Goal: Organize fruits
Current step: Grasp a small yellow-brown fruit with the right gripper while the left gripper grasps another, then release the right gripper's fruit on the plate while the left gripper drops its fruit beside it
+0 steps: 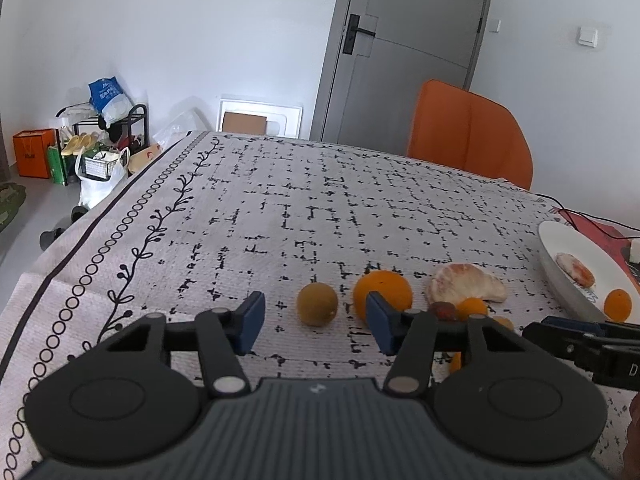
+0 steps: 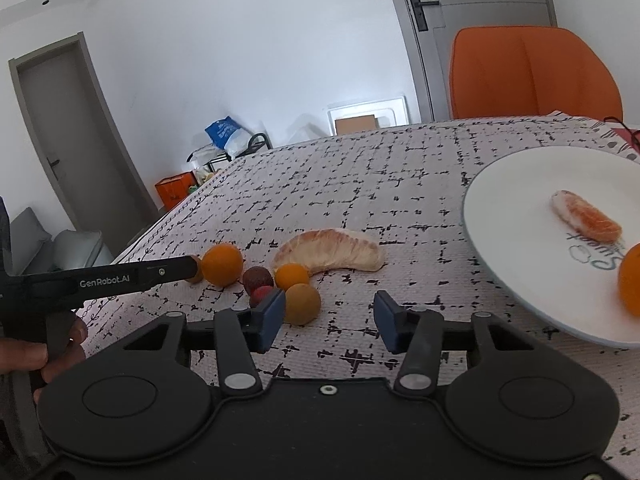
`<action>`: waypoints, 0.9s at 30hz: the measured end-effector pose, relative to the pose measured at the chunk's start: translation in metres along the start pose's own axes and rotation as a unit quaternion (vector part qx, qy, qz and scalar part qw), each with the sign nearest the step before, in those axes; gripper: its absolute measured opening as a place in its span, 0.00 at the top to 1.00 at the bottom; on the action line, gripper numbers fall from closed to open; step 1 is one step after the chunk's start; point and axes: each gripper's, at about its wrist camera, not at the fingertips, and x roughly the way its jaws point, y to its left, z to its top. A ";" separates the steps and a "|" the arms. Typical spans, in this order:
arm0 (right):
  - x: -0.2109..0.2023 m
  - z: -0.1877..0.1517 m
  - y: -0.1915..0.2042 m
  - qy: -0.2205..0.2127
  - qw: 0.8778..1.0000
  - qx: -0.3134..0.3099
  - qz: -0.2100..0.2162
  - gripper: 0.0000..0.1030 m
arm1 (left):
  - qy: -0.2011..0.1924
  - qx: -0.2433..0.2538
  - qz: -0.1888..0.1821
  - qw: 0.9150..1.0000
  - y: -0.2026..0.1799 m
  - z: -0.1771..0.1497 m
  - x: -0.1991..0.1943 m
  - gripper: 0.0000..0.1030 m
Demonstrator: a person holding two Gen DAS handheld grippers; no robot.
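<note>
Loose fruit lies on the patterned tablecloth (image 1: 280, 208): a brown-green round fruit (image 1: 317, 304), an orange (image 1: 383, 293), a peeled pomelo segment (image 1: 466, 283) and a small orange fruit (image 1: 472, 306). My left gripper (image 1: 316, 322) is open, just short of the brown-green fruit and the orange. In the right wrist view the orange (image 2: 222, 263), pomelo segment (image 2: 330, 251), small orange fruit (image 2: 292, 275), two dark red fruits (image 2: 258, 278) and a tan round fruit (image 2: 303, 303) show. My right gripper (image 2: 330, 320) is open and empty beside the tan fruit. The white plate (image 2: 516, 184) holds a citrus segment (image 2: 586, 222) and an orange (image 2: 630, 284).
An orange chair (image 1: 468, 136) stands at the table's far edge by a grey door (image 1: 404, 52). Bags and a shoe rack (image 1: 100, 140) sit on the floor to the left. Red items and a black cable (image 1: 580, 216) lie behind the plate (image 1: 560, 276).
</note>
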 end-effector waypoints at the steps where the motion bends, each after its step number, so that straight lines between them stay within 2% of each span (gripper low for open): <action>1: 0.001 0.000 0.001 0.001 1.000 -0.001 0.001 0.53 | 0.000 0.000 0.000 1.000 0.001 0.000 0.001 0.49; 9: 0.014 0.001 0.007 0.012 1.000 -0.008 0.007 0.53 | 0.004 -0.009 0.000 1.000 0.008 -0.001 0.014 0.61; 10: 0.015 0.002 0.008 0.013 1.000 -0.010 0.007 0.54 | 0.003 -0.009 -0.001 1.000 0.008 -0.001 0.014 0.65; 11: 0.017 0.002 0.009 0.015 1.000 -0.011 0.007 0.57 | 0.004 -0.010 -0.003 1.000 0.008 -0.001 0.015 0.71; 13: 0.020 0.002 0.010 0.017 1.000 -0.012 0.011 0.66 | 0.005 -0.013 -0.009 1.000 0.008 0.001 0.015 0.77; 15: 0.020 0.002 0.009 0.021 1.000 -0.010 0.018 0.78 | 0.001 -0.013 -0.009 1.000 0.007 0.001 0.013 0.77; 27: -0.015 0.005 0.000 -0.021 1.000 -0.006 -0.011 0.78 | -0.021 -0.003 -0.031 0.999 -0.011 0.006 -0.013 0.77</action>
